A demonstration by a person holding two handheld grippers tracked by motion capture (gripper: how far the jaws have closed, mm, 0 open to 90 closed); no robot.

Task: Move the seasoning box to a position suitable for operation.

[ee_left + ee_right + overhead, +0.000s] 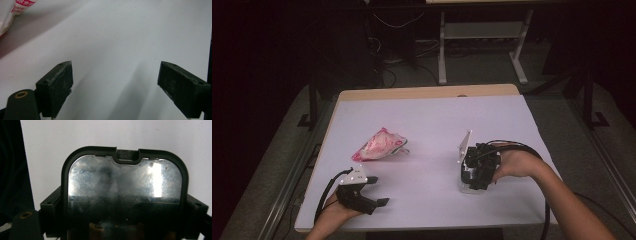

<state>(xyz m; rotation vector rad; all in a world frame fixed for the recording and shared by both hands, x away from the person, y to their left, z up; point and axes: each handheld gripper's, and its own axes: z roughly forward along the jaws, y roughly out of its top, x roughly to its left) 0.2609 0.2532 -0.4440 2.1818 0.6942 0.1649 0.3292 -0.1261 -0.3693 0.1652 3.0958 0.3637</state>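
Note:
A black-rimmed container (pixel 125 182) with a shiny metal face sits upright between the jaws of my right gripper (pixel 123 207), whose pads (pixel 51 207) press on its two sides. In the high view the right gripper (pixel 472 180) stands at the table's right, pointing down onto the white surface, a hand behind it. My left gripper (pixel 379 202) rests near the front left edge, open, nothing between its fingers (pixel 58 87). A crumpled pink-and-white bag (pixel 379 145) lies beyond the left gripper, and its corner (pixel 17 10) shows in the left gripper view.
The white table top (pixel 432 120) has a wooden strip along its far edge (pixel 427 92). Cables trail from both grippers. Beyond the table are a dark floor and the legs of a white desk (pixel 442 55).

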